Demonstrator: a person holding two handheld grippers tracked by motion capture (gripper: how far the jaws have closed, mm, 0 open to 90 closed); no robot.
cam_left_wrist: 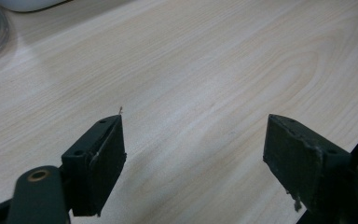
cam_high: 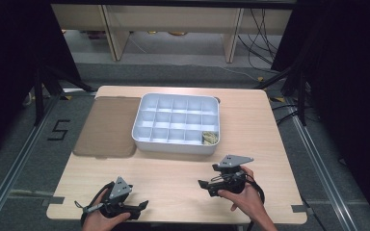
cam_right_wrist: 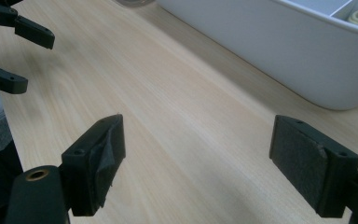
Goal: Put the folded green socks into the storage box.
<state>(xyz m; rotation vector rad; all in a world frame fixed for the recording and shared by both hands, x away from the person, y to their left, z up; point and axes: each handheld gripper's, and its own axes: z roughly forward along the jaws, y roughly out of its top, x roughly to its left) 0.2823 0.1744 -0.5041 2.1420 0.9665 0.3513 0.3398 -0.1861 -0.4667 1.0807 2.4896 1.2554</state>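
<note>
A white compartment tray (cam_high: 176, 122) sits at the middle of the wooden table (cam_high: 173, 178). Its front right compartment holds a small pale yellowish item (cam_high: 210, 138); the other compartments look empty. My left gripper (cam_high: 142, 206) rests low near the table's front left, pointing right, open. My right gripper (cam_high: 204, 185) is near the front right, pointing left, open. In the left gripper view the gripper (cam_left_wrist: 193, 140) has its jaws wide apart over bare wood. In the right gripper view the gripper (cam_right_wrist: 198, 140) is spread too, with the tray wall (cam_right_wrist: 279, 46) just ahead on the right.
A brownish translucent lid (cam_high: 107, 126) lies flat to the left of the tray. The left gripper's jaws (cam_right_wrist: 18, 56) show at the top left of the right gripper view. Dark stands and cables surround the table, and its front edge is close behind both hands.
</note>
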